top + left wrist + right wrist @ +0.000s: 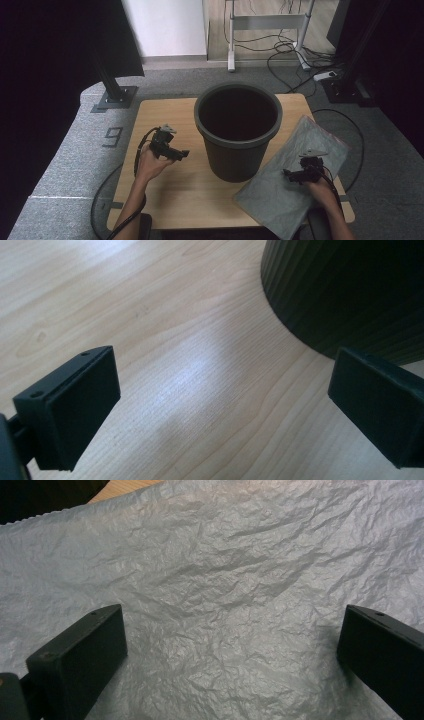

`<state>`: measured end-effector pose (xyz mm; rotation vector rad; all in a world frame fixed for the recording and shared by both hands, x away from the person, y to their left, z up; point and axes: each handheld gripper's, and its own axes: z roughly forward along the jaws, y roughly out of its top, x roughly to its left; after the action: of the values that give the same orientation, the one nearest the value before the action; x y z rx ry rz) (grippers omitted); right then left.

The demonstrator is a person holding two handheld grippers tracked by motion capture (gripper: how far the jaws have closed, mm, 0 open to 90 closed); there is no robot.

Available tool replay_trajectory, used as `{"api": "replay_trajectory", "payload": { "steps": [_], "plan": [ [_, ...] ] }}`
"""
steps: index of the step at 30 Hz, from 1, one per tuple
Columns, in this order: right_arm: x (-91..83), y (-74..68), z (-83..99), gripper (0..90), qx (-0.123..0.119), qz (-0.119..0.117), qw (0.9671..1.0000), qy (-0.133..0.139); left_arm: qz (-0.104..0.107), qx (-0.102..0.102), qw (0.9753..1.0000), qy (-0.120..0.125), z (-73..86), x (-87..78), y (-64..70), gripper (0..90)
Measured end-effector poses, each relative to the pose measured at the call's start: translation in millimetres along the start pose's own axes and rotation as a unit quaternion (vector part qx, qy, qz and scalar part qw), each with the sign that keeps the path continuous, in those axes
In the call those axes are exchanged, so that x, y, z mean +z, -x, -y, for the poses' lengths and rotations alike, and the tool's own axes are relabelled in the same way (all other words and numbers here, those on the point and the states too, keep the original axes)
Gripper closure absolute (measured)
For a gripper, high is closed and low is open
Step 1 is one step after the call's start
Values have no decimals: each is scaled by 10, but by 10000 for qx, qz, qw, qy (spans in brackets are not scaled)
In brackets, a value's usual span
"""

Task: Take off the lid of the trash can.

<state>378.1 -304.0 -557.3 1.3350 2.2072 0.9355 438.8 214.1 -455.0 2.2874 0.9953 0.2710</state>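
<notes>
Right gripper (292,175): jaws wide apart, low over grey bag (280,192), contact unclear. Left gripper (181,155): jaws wide, empty, bin (237,150) just ahead.

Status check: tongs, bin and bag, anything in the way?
Left tongs open beside bin. Right tongs open above flat grey bag. Nothing gripped. Path clear.

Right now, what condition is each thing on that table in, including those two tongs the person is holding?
Bin: upright, open at the top, no liner in it.
Grey bag: flat and crumpled, unopened, hanging over the table's edge.
Left tongs: open, holding nothing, above bare wood beside the bin.
Right tongs: open, over the bag, not gripping it.
</notes>
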Motion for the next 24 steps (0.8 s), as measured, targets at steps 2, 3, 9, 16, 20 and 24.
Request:
{"api": "replay_trajectory", "payload": {
  "steps": [2, 3, 9, 16, 20, 24],
  "plan": [
    [0, 0, 0, 0, 2, 1, 10000, 0, 18, 16, 10000, -14, -50, -34, -4, 0],
    [0, 0, 0, 0, 2, 1, 10000, -1, 27, 31, 10000, -13, -85, -58, -10, 0],
    [-1, 0, 0, 0, -2, 0, 10000, -4, 84, 83, 9999, 41, -280, -221, -27, 0],
    [-2, -1, 2, 0, -9, -2, 10000, -3, 76, 178, 9997, 126, -510, -411, -43, 8],
    [-2, -2, 2, 0, -10, -3, 10000, -3, 83, 210, 9996, 175, -624, -493, -54, 11],
    [-3, -1, 2, 0, -13, -7, 10000, -2, 71, 265, 9994, 188, -748, -563, -50, 12]
  ]
}}
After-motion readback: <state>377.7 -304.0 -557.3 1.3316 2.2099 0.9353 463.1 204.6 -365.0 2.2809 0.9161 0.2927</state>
